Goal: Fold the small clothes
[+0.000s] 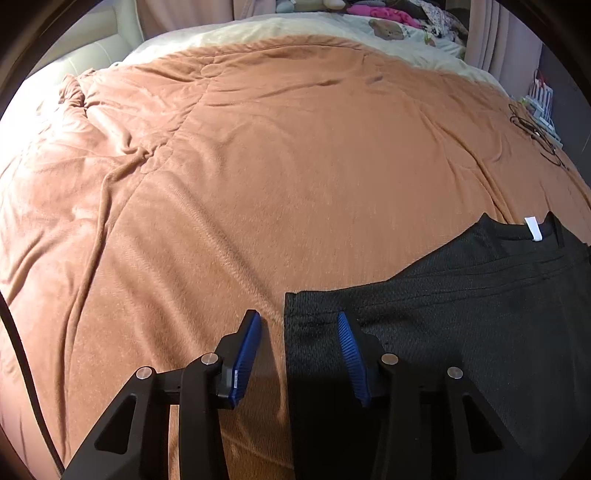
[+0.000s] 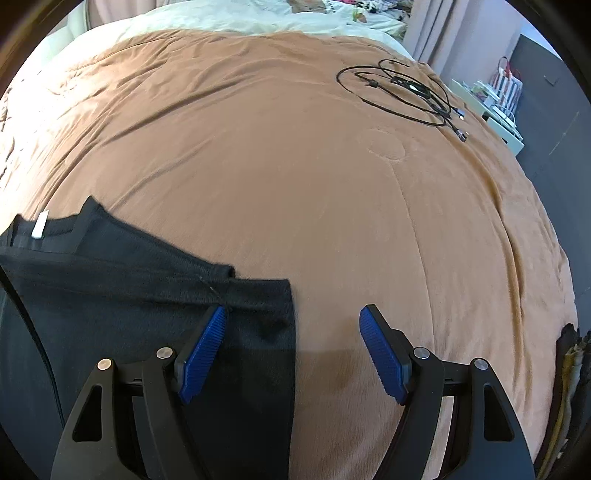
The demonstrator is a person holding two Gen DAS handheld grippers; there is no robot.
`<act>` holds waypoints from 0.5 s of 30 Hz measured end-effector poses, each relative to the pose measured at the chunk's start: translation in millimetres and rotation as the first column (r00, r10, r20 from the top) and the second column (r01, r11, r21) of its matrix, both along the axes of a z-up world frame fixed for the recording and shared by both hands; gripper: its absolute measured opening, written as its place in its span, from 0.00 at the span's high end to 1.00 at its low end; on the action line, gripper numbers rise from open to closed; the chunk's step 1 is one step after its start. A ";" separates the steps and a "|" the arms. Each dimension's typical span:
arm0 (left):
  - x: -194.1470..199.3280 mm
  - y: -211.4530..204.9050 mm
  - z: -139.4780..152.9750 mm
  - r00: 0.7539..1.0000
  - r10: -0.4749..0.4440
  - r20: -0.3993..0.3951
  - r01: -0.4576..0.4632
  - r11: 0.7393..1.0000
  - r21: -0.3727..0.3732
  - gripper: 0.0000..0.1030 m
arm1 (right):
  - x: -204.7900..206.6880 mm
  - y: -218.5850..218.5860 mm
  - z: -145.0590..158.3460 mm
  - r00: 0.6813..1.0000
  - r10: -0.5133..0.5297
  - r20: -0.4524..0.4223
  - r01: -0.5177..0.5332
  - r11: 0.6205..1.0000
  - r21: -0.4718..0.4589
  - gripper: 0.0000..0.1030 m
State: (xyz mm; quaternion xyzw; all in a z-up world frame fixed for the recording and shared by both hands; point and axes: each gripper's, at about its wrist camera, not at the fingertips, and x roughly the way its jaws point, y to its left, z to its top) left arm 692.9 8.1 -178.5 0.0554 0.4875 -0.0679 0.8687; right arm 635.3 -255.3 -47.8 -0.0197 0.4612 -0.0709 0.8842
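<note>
Nearest in the left wrist view, the left hand-held gripper (image 1: 299, 325) points down at the bed with its blue-padded fingers apart; the left edge of a black garment (image 1: 461, 314) runs between them, one finger over the bare orange blanket (image 1: 258, 166) and the other over the dark cloth; whether the pads touch the fabric cannot be told, and nothing is clamped. In the right wrist view the right hand-held gripper (image 2: 293, 317) likewise stands with its fingers wide apart; the garment's right edge (image 2: 129, 302) lies between them, the left finger above the black cloth and the right finger above the bare blanket (image 2: 295, 166); nothing is gripped there either.

The black garment lies flat on the blanket near the front of the bed, a fold or hem band crossing it; its neckline lies at the far side, with a small white label (image 1: 533, 229) sewn in.

Farther off the orange blanket spreads across the bed, creased toward the left side; a tangle of thin black cable (image 2: 406, 92) rests on it near the right far corner. Beyond the blanket a pale cream sheet (image 1: 295, 26) covers the head of the bed; past that lie a heap of bright clothes (image 1: 384, 14) and pinkish curtains (image 1: 487, 37).
</note>
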 end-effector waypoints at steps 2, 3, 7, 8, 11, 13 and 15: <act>0.1 0.4 1.4 1.000 -0.004 -0.006 0.004 1.000 -0.007 0.55 | -0.6 -0.9 -0.3 1.000 -0.003 -0.001 0.003 1.000 0.007 0.29; -0.6 1.6 2.3 1.000 -0.008 -0.011 0.007 1.000 -0.016 0.55 | -1.1 -1.5 -0.3 1.000 -0.002 0.000 0.002 1.000 0.007 0.29; -5.8 8.8 8.2 0.999 -0.024 -0.020 0.023 0.998 -0.063 0.55 | -17.7 -1.8 8.4 1.000 0.027 0.007 -0.027 0.999 0.025 0.29; -7.2 10.0 9.8 0.999 -0.029 -0.020 0.028 0.997 -0.072 0.55 | -23.6 -4.2 12.7 0.999 0.038 0.017 -0.038 0.998 0.044 0.29; -7.8 11.7 14.1 0.999 -0.047 -0.022 0.045 0.995 -0.092 0.58 | -35.1 -17.4 21.4 0.998 0.047 0.039 -0.050 0.994 0.093 0.29; -8.0 10.6 14.5 0.999 -0.042 -0.028 0.040 0.995 -0.095 0.64 | -38.2 -24.1 23.8 0.998 0.039 0.041 -0.042 0.995 0.095 0.29; -5.8 9.1 12.8 0.998 -0.044 -0.037 0.040 0.994 -0.098 0.70 | -37.6 -31.1 24.1 0.998 0.040 0.045 -0.044 0.993 0.111 0.29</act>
